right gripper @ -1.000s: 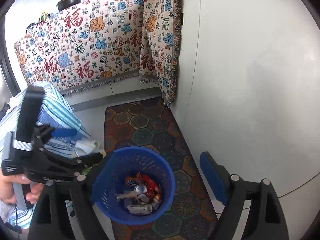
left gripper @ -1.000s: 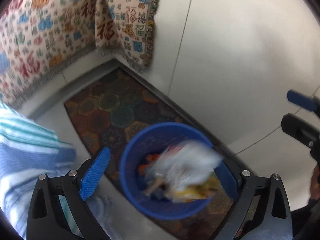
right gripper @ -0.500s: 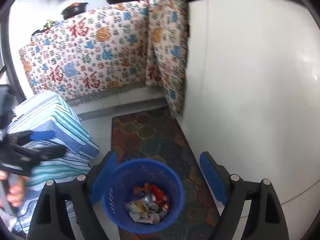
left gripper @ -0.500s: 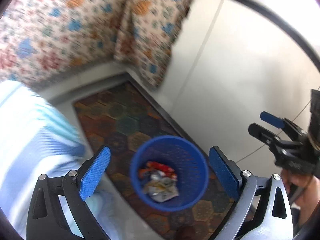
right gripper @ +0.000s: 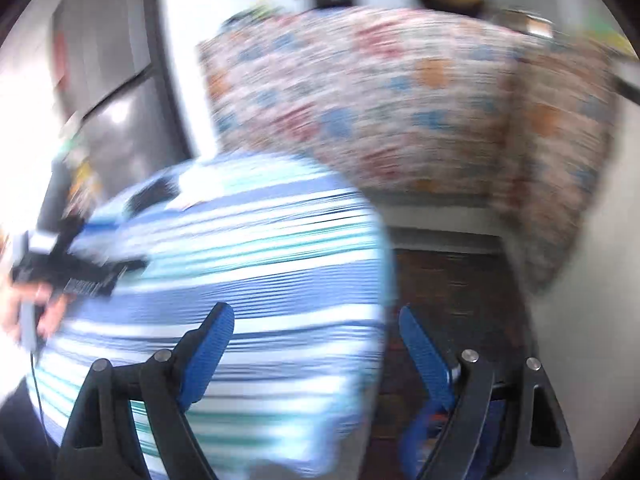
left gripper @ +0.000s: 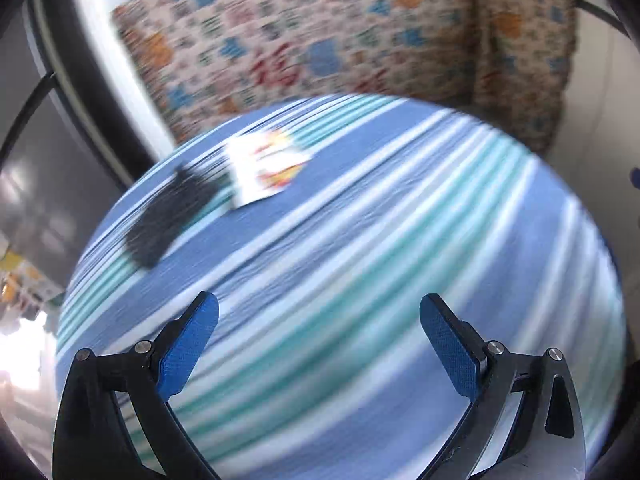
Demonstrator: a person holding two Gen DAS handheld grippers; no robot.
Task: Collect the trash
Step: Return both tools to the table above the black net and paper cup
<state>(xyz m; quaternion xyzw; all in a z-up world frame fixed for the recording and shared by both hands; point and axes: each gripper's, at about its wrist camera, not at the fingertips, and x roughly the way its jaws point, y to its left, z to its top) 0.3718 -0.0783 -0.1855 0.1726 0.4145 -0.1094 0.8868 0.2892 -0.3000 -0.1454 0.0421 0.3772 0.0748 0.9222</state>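
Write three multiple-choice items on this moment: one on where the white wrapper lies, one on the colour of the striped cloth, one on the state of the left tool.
1. Where does the white wrapper lie?
A. on the striped cloth
B. on the floor
C. between the tool's fingers

2. What colours are the cloth's stripes?
A. red and black
B. blue, teal and white
C. plain yellow

3. How is the left tool?
A. shut on the wrapper
B. shut, empty
C. open, empty

Answers: 1 A, the wrapper rests on the cloth beside a dark item. 2 B, those stripes fill the left wrist view. 3 C, its blue pads stand wide apart with only cloth behind them.
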